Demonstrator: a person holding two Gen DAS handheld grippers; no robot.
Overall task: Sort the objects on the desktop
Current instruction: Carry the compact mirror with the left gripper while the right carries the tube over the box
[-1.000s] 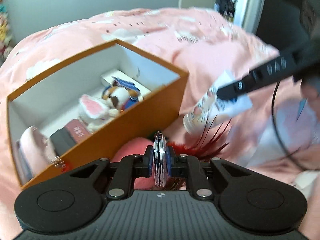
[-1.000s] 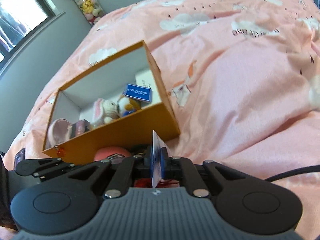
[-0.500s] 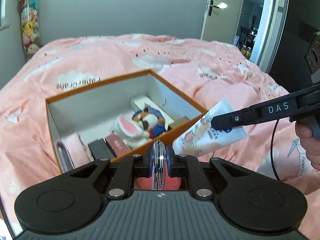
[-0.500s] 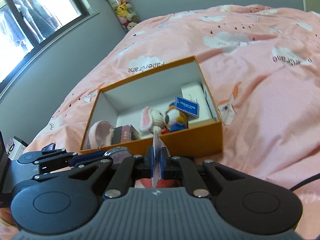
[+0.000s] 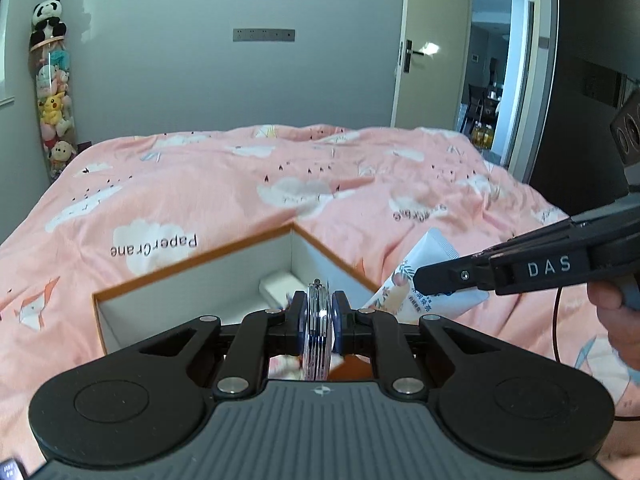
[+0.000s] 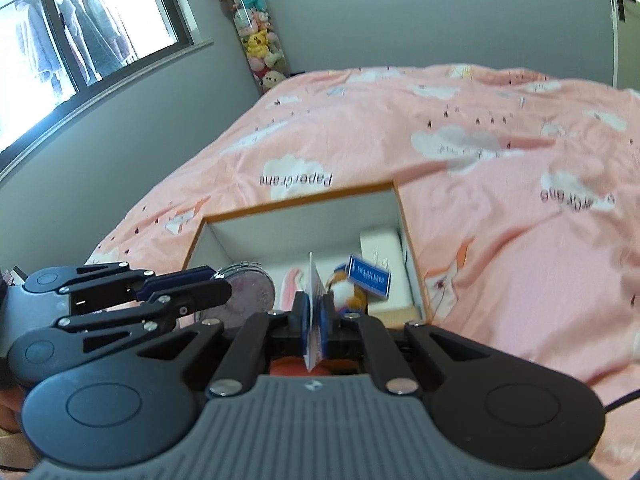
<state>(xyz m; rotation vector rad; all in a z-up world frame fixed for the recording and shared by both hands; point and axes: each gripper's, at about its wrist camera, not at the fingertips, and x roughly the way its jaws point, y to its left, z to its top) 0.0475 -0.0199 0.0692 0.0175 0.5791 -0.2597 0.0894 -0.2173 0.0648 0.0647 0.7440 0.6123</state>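
Note:
An orange box [image 5: 192, 258] with white inner walls lies on the pink bed, just beyond both grippers. My left gripper [image 5: 319, 308] is shut on a round compact mirror [image 5: 318, 332], seen edge-on between its blue pads. From the right wrist view that mirror [image 6: 246, 290] shows as a silver disc near the box's near left corner, held by the left gripper [image 6: 188, 292]. My right gripper [image 6: 316, 312] is shut on the flat end of a white hand-cream tube [image 6: 314, 284]. The tube [image 5: 404, 292] hangs beside the box's right wall, under the right gripper [image 5: 440, 280].
Inside the box [image 6: 296, 204] lie a small plush toy [image 6: 348, 296] with a blue tag [image 6: 370, 280], a white case [image 6: 380, 246] and something pink. A clear column of plush toys [image 5: 54, 92] stands in the corner. A door [image 5: 432, 48] is at right, a window [image 6: 80, 40] at left.
Both grippers have risen and tipped upward with the mirror and the tube still held. The box has slid down in both views and the walls, door and window have come into sight.

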